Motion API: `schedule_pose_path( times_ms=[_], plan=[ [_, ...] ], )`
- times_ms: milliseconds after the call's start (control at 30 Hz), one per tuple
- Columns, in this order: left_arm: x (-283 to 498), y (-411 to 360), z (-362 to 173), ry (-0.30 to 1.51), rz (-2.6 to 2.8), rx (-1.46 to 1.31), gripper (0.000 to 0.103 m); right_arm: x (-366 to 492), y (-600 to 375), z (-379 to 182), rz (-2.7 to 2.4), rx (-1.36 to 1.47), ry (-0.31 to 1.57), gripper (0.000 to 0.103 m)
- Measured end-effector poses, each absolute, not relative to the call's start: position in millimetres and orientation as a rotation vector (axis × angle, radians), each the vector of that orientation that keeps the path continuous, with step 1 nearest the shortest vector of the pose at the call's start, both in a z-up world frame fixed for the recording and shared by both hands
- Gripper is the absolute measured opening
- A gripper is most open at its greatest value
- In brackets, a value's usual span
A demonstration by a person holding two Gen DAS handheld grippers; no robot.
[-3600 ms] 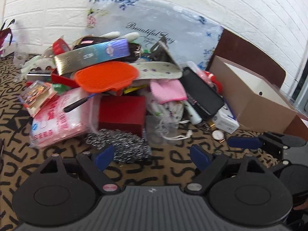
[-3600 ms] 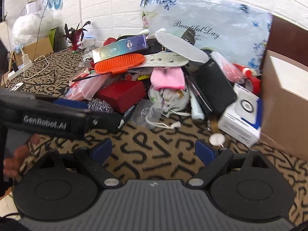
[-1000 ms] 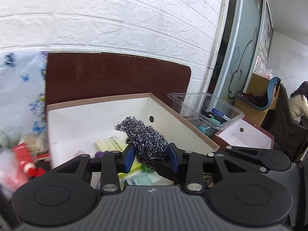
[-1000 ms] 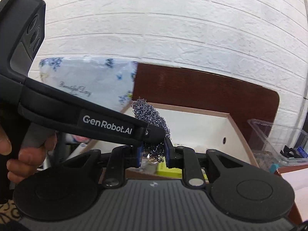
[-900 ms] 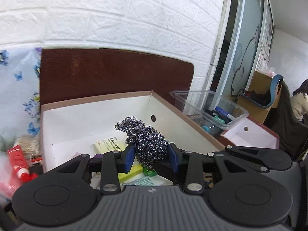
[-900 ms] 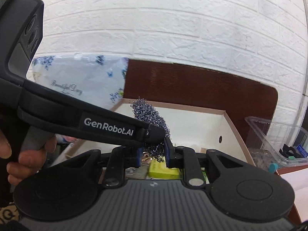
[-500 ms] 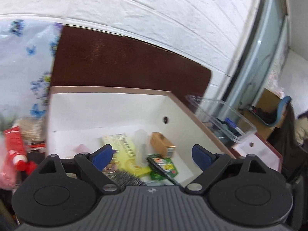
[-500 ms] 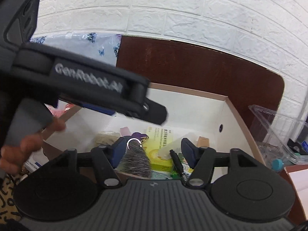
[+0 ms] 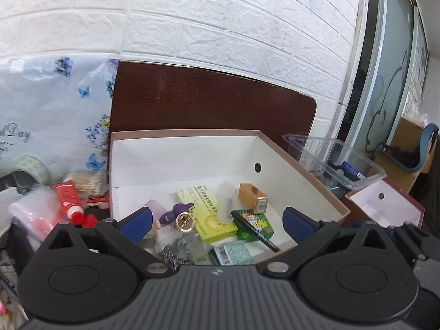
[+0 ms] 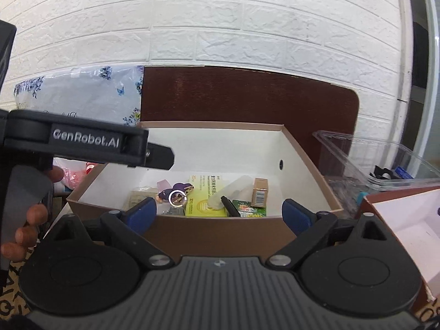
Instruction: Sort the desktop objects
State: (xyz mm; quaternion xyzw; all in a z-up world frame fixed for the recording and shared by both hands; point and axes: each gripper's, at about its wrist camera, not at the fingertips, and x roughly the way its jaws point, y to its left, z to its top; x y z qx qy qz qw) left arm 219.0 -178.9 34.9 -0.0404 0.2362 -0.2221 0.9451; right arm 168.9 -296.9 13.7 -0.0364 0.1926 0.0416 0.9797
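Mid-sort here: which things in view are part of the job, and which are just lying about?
Job:
- cardboard box taking sorted items
- steel scourer lying in it
- left gripper, right gripper, jaws opening, nothing between them
- clear bin

Lying about:
- brown board
- floral bag

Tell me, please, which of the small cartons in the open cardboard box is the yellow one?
The flat yellow carton, printed with green text, is the largest; the tan carton and the green carton lie to its right.
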Motion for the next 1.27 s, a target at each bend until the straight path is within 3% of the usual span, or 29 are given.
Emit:
schedule_pose_path(
  times_ms=[100, 667, 1267],
  plan=[
    [201.2, -179.7, 38.0, 0.485, -0.416, -0.07, 0.103, 155.7, -301.3, 17.7, 0.052, -0.069, 0.392, 0.101],
    [134.7, -180.7, 38.2, 0.523, -0.346, -0.049, 0.103, 104.6, -293.9, 13.4, -0.015, -0.11, 0.458, 0.101],
    [130.1, -178.9, 33.8, 0.543, -0.349, -0.063, 0.103, 106.2, -286.0, 8.5, -0.042, -0.082, 0.486, 0.101]
  ],
)
